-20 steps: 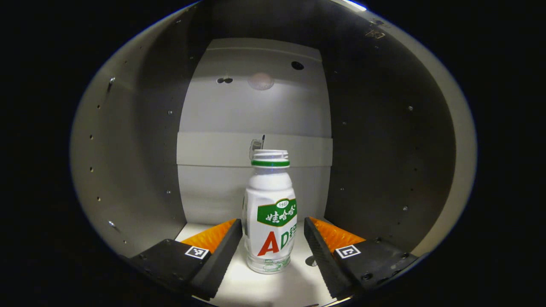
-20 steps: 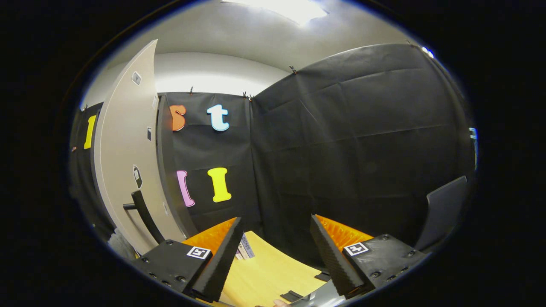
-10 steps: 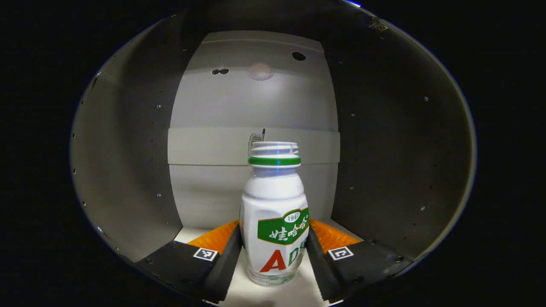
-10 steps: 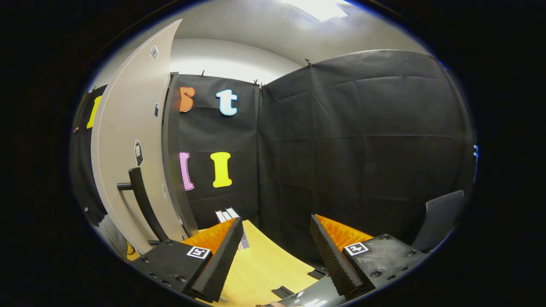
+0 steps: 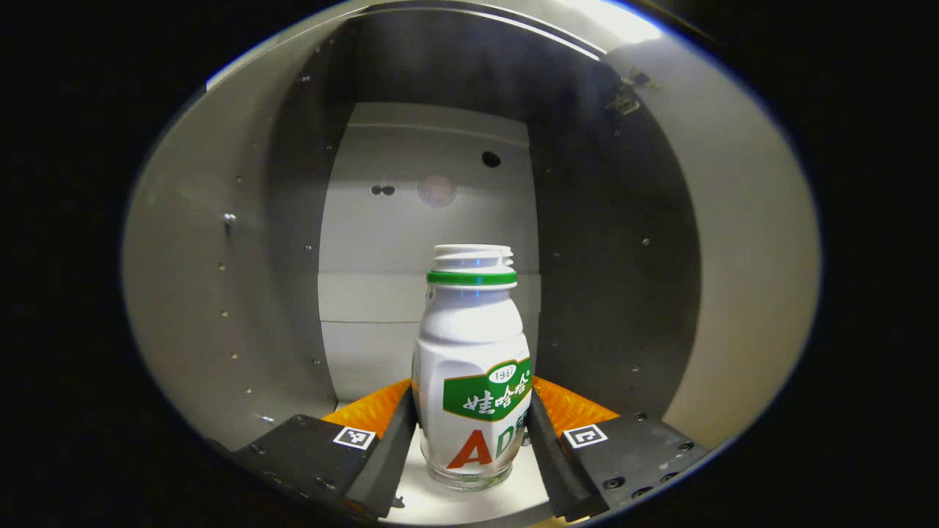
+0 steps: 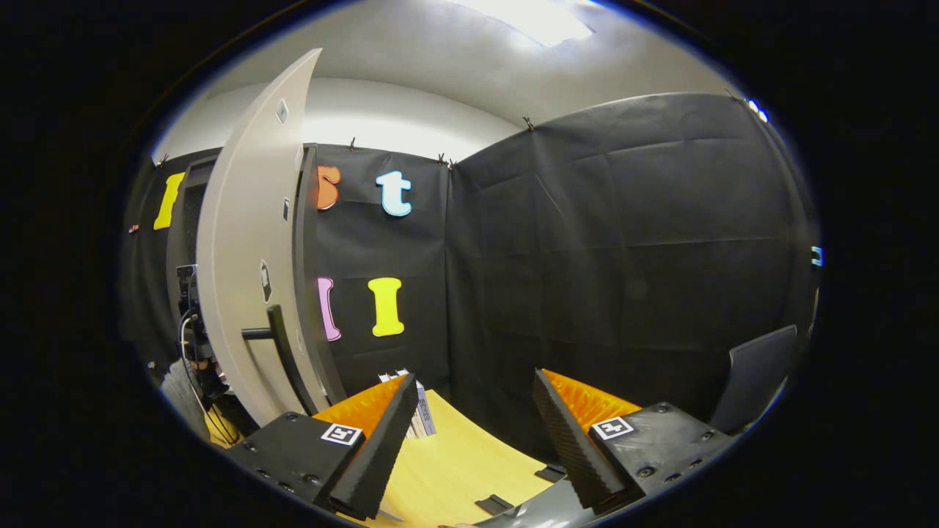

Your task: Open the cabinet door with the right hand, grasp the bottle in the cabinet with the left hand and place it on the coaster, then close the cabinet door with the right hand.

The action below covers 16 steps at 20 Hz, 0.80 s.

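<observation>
The white plastic bottle with a green neck ring and a green-and-red label stands upright inside the grey cabinet, near the front edge of its pale shelf floor. It carries no cap (whether it holds anything cannot be told). The left hand-held gripper is clenched on the bottle, one finger pressed to each side of its lower body. In the right gripper view, the right hand-held gripper is released, fingers spread apart and holding nothing, above the yellow wooden counter. To the bottle's cabinet belongs the tall grey door, swung wide open, its dark bar handle facing out.
</observation>
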Each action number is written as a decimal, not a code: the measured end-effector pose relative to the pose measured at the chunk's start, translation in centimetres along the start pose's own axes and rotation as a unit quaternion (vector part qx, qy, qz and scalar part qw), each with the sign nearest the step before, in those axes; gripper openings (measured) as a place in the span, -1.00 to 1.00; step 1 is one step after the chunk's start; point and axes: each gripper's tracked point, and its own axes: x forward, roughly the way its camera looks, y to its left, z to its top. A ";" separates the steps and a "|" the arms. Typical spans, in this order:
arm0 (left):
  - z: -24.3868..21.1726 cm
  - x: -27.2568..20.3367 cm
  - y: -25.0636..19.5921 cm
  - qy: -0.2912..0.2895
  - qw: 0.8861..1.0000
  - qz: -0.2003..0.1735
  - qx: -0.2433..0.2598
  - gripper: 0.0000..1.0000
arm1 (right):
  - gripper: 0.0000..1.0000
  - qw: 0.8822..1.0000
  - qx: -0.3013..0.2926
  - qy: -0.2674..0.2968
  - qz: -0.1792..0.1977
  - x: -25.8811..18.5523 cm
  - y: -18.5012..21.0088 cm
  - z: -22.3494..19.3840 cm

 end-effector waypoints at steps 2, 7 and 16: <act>1.1 -2.6 0.1 -0.005 1.000 -0.015 -0.004 0.56 | 1.00 1.000 0.004 -0.006 0.016 -1.0 1.1 0.6; 2.2 -10.2 1.3 -0.007 0.999 -0.031 -0.014 0.58 | 0.95 0.997 0.010 -0.025 0.067 -4.3 4.1 2.6; -1.2 -21.9 4.9 0.003 1.000 -0.025 0.005 0.59 | 0.95 0.983 -0.032 -0.036 0.175 -8.8 13.2 2.7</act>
